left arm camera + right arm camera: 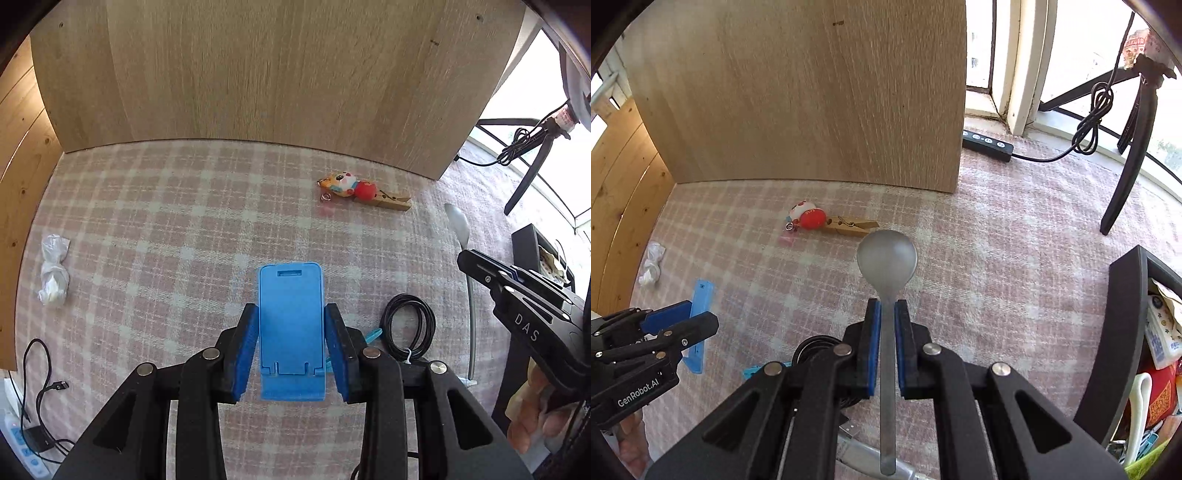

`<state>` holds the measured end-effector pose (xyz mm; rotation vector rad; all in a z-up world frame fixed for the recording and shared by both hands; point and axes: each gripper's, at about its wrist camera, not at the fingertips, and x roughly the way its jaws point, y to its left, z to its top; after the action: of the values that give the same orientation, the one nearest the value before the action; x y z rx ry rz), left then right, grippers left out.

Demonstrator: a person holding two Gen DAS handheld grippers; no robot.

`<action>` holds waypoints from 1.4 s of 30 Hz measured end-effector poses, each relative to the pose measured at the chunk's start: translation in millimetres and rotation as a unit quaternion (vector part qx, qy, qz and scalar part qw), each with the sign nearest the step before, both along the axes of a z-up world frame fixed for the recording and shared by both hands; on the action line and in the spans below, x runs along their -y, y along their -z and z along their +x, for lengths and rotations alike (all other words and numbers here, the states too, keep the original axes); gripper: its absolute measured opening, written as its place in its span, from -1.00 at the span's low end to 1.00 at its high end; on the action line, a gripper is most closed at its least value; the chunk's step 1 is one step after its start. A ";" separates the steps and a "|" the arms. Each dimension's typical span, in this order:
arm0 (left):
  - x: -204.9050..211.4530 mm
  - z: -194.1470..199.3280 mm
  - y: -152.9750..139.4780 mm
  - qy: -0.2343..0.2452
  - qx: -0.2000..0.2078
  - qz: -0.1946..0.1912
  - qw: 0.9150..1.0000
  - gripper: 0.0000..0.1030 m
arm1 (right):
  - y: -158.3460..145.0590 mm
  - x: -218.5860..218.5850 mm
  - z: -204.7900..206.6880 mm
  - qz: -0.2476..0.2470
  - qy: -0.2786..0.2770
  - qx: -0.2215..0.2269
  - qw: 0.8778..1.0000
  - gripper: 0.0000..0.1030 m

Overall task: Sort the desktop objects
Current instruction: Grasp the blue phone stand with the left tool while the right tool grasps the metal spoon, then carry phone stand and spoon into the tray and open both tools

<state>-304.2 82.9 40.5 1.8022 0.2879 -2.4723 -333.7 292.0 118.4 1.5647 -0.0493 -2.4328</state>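
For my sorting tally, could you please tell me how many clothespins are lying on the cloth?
1 wooden clothespin for certain, beside the toy near the board. A blue clip-like piece by the cable may be another; mostly hidden.

My count: one blue phone stand (290, 332), one metal spoon (887, 295), one wooden clothespin (854, 227) with a red-and-white charm (807, 218), one crumpled tissue (54, 275). One coiled black cable (408, 325), one black bin (1123, 332) of mixed items, too jumbled to count. Two grippers, left (290, 341) and right (887, 347).
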 end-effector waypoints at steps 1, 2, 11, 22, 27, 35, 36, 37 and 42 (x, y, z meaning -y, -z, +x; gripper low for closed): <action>-5.5 17.3 0.2 0.002 -0.005 0.001 1.000 -0.34 | -3.3 3.0 11.0 -0.005 0.004 -0.002 1.000 -0.85; -7.8 17.7 -3.8 0.004 -0.009 0.003 1.000 -0.34 | -8.4 9.2 24.6 -0.011 0.009 -0.005 1.000 -0.85; -45.7 84.9 -39.9 0.063 -0.045 0.031 0.997 -0.34 | -46.7 11.5 101.9 -0.042 0.057 -0.030 0.997 -0.85; -163.6 148.2 -81.3 0.210 -0.055 0.063 0.974 -0.34 | -77.7 -97.4 186.8 -0.040 0.166 -0.058 0.984 -0.85; -228.8 170.4 -86.2 0.279 -0.052 0.076 0.956 -0.34 | -81.3 -156.9 226.5 -0.014 0.229 -0.062 0.971 -0.85; -314.4 200.3 -103.5 0.353 -0.057 0.083 0.930 -0.34 | -69.2 -235.8 260.1 0.014 0.308 -0.050 0.950 -0.85; -322.2 202.0 -104.9 0.357 -0.059 0.084 0.928 -0.34 | -67.7 -241.7 262.2 0.017 0.314 -0.048 0.948 -0.85; -329.1 203.4 -106.3 0.361 -0.061 0.085 0.927 -0.34 | -66.6 -246.8 264.3 0.019 0.319 -0.047 0.946 -0.85; -356.7 208.7 -104.9 0.393 -0.060 0.070 0.915 0.26 | -58.6 -260.5 263.9 0.036 0.325 -0.034 0.944 -0.71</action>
<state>-95.5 439.6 145.4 2.1325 -0.3488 -3.1462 -69.8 552.5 177.0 1.6910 -0.5532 -3.0021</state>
